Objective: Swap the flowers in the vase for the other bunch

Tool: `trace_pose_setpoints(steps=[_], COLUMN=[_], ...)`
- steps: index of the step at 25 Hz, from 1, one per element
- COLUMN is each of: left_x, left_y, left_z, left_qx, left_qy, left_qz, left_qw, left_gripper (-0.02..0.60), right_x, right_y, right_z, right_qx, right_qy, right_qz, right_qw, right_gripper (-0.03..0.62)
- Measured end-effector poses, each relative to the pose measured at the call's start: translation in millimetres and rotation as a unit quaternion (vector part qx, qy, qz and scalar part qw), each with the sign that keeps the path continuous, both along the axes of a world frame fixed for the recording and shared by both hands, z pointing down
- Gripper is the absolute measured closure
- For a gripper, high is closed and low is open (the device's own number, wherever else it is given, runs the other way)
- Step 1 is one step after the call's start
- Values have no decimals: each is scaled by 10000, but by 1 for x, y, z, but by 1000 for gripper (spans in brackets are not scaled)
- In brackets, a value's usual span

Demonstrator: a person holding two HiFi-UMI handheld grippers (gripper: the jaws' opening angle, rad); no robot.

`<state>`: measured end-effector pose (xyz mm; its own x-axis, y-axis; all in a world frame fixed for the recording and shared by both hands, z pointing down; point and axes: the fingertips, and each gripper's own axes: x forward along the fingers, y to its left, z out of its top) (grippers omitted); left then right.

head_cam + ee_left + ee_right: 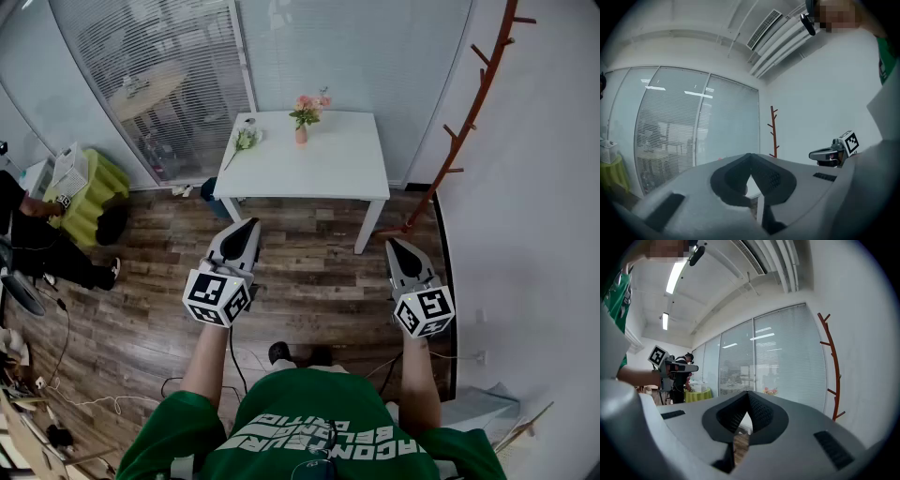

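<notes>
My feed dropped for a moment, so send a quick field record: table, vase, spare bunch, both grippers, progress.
table: white table, ahead across the wood floor, by the glass wall
vase: vase upright near the table's far edge, holding pink flowers
other bunch: greenish bunch lying flat, left of the vase, apart from it
left gripper: left gripper shut, empty, over the floor
right gripper: right gripper shut, empty, over the floor
progress: swap not yet begun
</notes>
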<state>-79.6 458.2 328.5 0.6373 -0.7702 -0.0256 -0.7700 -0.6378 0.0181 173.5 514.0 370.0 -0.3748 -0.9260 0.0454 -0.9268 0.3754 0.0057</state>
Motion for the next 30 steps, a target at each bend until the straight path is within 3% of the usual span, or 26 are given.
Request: trace_pose_setpoints(steps=[23, 30], left_x=[27, 31], left_y=[-1, -24], left_z=[20, 31], left_qx=[-244, -427], left_qy=[-132, 116], left_qz=[-135, -124], left_qw=[9995, 9989], left_gripper=[574, 574], right_x=[10, 20], right_y=[-14, -29], right_z=[16, 23], right_qx=[-134, -240], right_qy=[236, 274], right_qz=[-404, -286], right_qw=[9988, 9989], right_gripper=[580, 580])
